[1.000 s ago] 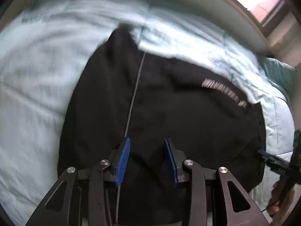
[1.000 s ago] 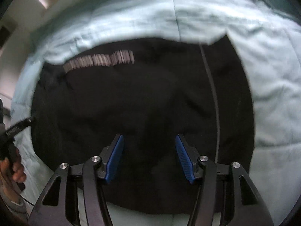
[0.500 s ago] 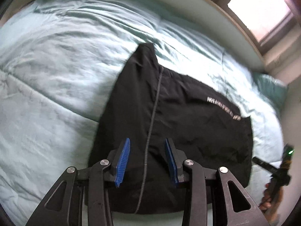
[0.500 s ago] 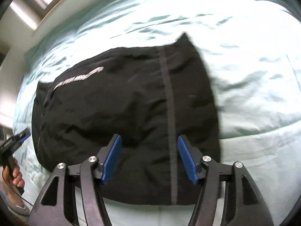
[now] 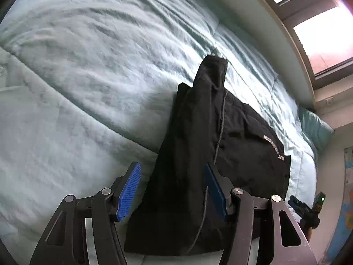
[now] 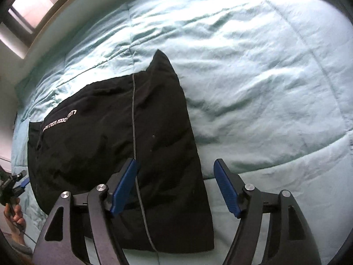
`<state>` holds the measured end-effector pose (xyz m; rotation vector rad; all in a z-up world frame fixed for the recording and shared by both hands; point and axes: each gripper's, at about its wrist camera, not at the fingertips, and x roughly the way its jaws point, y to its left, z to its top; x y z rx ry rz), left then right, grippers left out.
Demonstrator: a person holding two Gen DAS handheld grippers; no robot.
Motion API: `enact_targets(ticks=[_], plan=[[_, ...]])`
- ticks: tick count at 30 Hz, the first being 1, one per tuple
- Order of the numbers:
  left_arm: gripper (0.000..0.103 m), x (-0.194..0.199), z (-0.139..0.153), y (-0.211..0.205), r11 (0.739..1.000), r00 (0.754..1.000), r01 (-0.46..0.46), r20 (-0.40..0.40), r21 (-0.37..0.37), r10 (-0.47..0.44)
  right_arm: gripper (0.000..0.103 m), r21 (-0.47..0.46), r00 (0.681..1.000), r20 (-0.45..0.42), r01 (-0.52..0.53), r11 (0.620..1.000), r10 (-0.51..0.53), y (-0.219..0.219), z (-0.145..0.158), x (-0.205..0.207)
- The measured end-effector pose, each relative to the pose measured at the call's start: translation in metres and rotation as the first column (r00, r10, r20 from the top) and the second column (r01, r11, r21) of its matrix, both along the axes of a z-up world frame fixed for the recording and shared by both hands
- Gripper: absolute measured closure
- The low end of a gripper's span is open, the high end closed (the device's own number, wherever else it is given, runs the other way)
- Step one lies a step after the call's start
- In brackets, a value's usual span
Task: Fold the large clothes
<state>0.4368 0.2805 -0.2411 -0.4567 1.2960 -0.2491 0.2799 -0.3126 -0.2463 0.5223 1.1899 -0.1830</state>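
A black garment [image 5: 220,154] with a grey stripe and white lettering lies folded flat on the pale green bed; it also shows in the right wrist view [image 6: 123,137]. My left gripper [image 5: 172,190] is open and empty, raised above the garment's near edge. My right gripper [image 6: 176,185] is open and empty, raised above the garment's near right edge. Each gripper shows small at the edge of the other's view.
The pale green quilt [image 5: 88,77] covers the bed [image 6: 264,77]. A window [image 5: 320,22] and a light wall stand behind the bed. A green pillow [image 5: 315,128] lies at the far end.
Both grippers have lifted and drawn back from the garment, so it looks smaller and more of the quilt shows. The left jaws have opened wider. The garment has stayed flat.
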Motion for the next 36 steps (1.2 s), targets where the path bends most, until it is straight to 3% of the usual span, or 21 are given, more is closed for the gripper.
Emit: enact_targets(ticks=[10, 22, 26, 30, 36], plan=[[0.041, 0.028, -0.030, -0.015, 0.998, 0.999, 0.044, -0.030, -0.042, -0.046, 0.028, 0.114, 1.000, -0.022, -0.009, 0.993, 0.012, -0.005, -0.045, 0.024], [0.037, 0.035, -0.046, -0.029, 0.994, 0.994, 0.087, -0.058, -0.068, -0.091, 0.021, 0.178, 1.000, 0.001, 0.012, 0.984, -0.013, -0.012, -0.051, 0.023], [0.037, 0.030, -0.042, -0.036, 0.986, 0.986, 0.148, -0.068, -0.071, -0.153, 0.020, 0.211, 0.999, 0.042, -0.035, 0.977, 0.027, -0.008, -0.040, 0.016], [0.037, 0.030, -0.049, -0.037, 0.985, 0.985, 0.148, -0.081, -0.085, -0.155, 0.018, 0.190, 0.998, 0.000, -0.067, 0.979, 0.069, 0.001, -0.054, 0.022], [0.030, 0.039, -0.068, -0.038, 0.981, 0.984, 0.126, -0.108, -0.150, -0.143, 0.001, 0.303, 0.999, -0.005, -0.043, 0.952, 0.047, -0.003, -0.087, 0.035]])
